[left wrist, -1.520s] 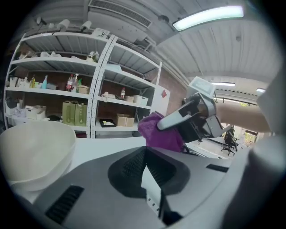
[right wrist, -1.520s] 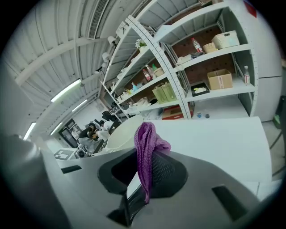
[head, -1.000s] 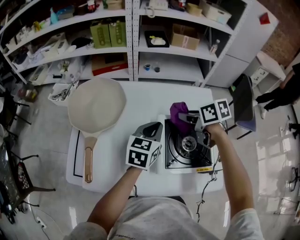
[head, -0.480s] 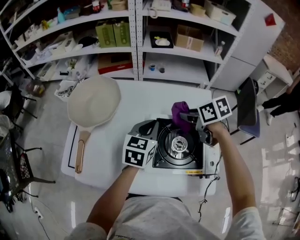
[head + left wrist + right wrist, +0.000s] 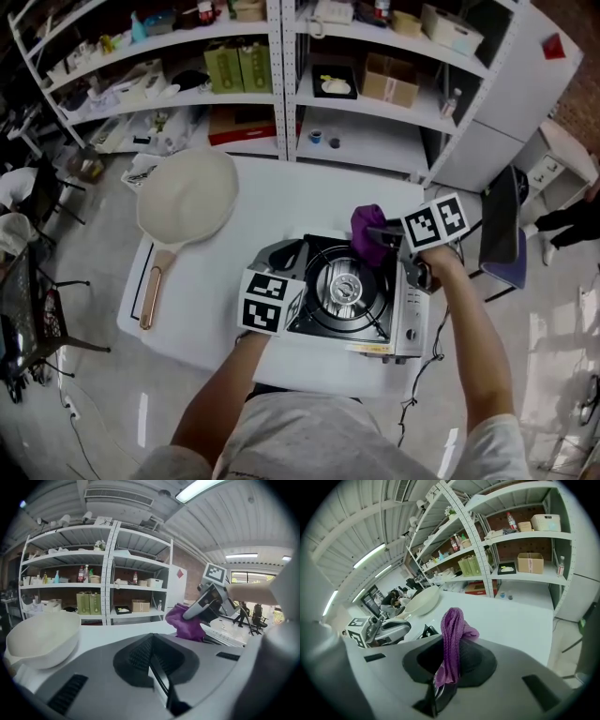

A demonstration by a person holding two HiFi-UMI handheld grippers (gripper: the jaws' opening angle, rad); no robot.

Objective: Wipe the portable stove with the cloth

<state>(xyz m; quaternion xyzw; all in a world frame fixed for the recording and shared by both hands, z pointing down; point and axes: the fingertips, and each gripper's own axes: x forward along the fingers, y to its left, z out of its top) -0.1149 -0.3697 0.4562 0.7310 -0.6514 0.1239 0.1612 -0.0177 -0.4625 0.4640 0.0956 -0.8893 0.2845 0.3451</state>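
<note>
The cloth [image 5: 452, 639] looks soft and floppy; my right claw [image 5: 440, 686] pinches one end; my left claw [image 5: 157, 679] is closed, empty.

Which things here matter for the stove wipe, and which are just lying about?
Job: stove; purple cloth clamped in the right tool; left tool at the stove's left edge.
Lying about: frying pan; boxes on the shelves; chair.
</note>
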